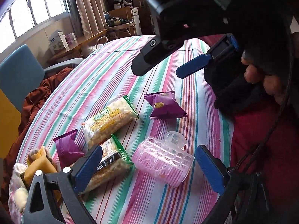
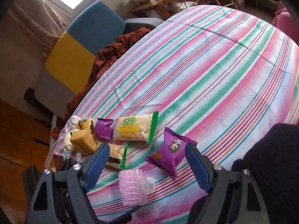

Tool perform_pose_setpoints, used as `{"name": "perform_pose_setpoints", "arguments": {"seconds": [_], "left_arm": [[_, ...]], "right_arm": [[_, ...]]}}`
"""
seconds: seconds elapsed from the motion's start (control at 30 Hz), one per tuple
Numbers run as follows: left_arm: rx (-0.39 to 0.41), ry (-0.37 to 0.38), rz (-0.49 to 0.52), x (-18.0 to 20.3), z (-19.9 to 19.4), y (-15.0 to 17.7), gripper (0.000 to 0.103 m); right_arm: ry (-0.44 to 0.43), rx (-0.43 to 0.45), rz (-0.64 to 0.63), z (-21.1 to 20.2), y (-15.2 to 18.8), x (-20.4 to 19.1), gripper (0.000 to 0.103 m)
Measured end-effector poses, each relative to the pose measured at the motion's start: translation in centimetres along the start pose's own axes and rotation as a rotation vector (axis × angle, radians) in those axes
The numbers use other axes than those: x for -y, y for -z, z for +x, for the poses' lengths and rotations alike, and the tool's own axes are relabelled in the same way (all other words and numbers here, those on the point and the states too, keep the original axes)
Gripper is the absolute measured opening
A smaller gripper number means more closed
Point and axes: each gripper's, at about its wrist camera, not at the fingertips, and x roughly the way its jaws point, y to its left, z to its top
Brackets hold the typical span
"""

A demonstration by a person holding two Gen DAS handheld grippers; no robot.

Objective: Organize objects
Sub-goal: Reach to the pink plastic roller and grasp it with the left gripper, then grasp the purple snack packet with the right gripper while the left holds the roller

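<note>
A striped tablecloth (image 2: 205, 71) covered the table — a blue-and-yellow chair (image 2: 84, 43) stood far left by the window (image 1: 33, 13). Both the left gripper (image 1: 147, 166) and right gripper (image 2: 147, 166) hung spread and empty above the pink hair roller (image 1: 164, 162).

Wide bare striped tablecloth (image 2: 214, 65) beyond the snack packets (image 2: 134, 128); nearer, pink hair roller (image 2: 132, 188) amid crowded wrappers.

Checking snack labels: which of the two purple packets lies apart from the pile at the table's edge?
The purple packet beside the pink clip, lying alone on the cloth. The other purple packet touches the pile of yellow wrapped snacks.
</note>
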Motion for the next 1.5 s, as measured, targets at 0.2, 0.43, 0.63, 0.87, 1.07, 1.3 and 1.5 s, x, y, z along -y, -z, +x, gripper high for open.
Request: {"name": "perform_pose_setpoints", "arguments": {"seconds": [0.2, 0.43, 0.63, 0.87, 1.07, 1.3, 1.5], "left_arm": [[-0.026, 0.078, -0.051, -0.2, 1.7, 0.6, 0.076], [-0.022, 0.052, -0.185, -0.4, -0.6, 3.2, 0.075], [-0.025, -0.152, -0.452, -1.9, -5.4, 9.2, 0.075], [0.005, -0.287, -0.614, -1.7, -9.4, 14.7, 0.075], [0.025, -0.266, -0.688, -2.3, -9.0, 15.9, 0.076], [0.06, -0.269, -0.692, -2.2, -7.8, 15.9, 0.076], [0.05, -0.316, -0.635, -1.4, -7.4, 15.8, 0.076]], "right_arm": [[0.035, -0.032, 0.007, 0.8, -0.2, 0.0, 0.084], [0.085, -0.057, -0.005, 1.3, -0.2, -0.3, 0.084], [0.184, -0.088, -0.046, 2.2, 0.1, -1.1, 0.084], [0.311, -0.152, -0.061, 4.2, -0.1, -1.4, 0.084], [0.396, -0.144, -0.024, 6.2, -0.1, -1.2, 0.079], [0.479, -0.133, -0.102, 7.7, 0.5, -1.9, 0.038], [0.342, -0.189, -0.215, 8.5, 2.2, -4.0, 0.037]]}}
